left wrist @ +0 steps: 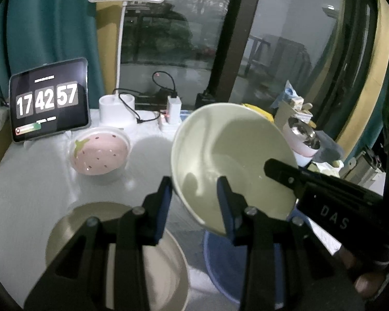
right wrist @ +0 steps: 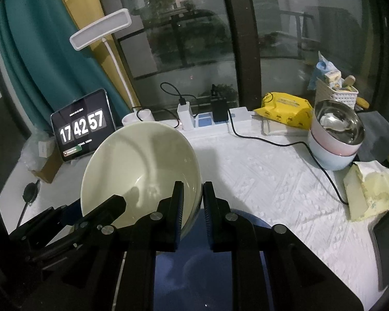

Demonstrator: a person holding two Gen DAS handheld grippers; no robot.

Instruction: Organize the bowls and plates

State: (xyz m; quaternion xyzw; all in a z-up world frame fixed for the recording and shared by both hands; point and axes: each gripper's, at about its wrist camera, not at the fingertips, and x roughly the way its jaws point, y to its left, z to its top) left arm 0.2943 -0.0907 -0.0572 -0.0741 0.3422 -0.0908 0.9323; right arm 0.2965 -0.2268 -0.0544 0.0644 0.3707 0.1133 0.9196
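Bare tabletop (right wrist: 259, 181) lies open between the cream bowl (right wrist: 142, 165) and stacked bowls (right wrist: 335, 140).

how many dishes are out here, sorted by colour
cream bowl, held up off the table: 1
pink strawberry dish: 1
beige plate: 1
blue plate: 1
pink and pale blue steel-lined bowls, stacked: 2
Total: 6

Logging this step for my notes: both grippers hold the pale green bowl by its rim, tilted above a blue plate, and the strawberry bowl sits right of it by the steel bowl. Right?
One slip. The strawberry bowl sits left of the pale green bowl, in front of the clock tablet, not by the steel bowl; the left wrist view shows it. The rest holds: left gripper and right gripper grip its rim, tilted above the blue plate.
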